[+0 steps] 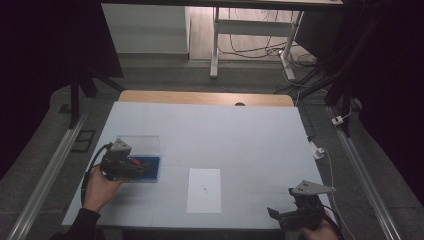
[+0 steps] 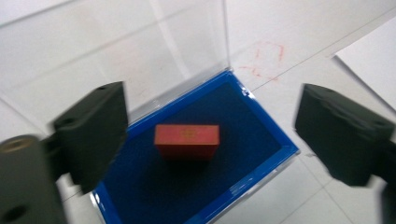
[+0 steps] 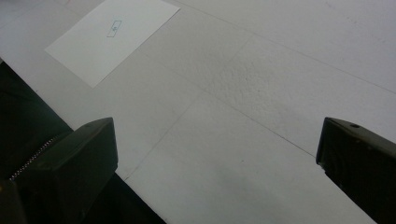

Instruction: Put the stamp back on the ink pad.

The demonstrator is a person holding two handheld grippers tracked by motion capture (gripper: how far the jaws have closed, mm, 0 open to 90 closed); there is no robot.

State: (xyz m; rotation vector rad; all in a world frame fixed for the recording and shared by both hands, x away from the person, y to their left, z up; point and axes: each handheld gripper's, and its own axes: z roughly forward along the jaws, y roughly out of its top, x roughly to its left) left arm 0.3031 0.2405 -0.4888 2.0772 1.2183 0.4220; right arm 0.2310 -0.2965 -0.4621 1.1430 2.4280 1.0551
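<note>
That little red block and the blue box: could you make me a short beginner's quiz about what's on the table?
1. True or false: the red block is clamped between the left gripper's jaws.
2. What lines the inside of the clear box where the block sits?
A. dark blue padding
B. white paper
C. bare wood
3. What lies flat on the table between the two grippers, and what is on it?

Key
1. False: the jaws stand wide apart on either side, not touching it.
2. A
3. A white paper sheet with a small mark near its middle; the right gripper is open, holding nothing.
</note>
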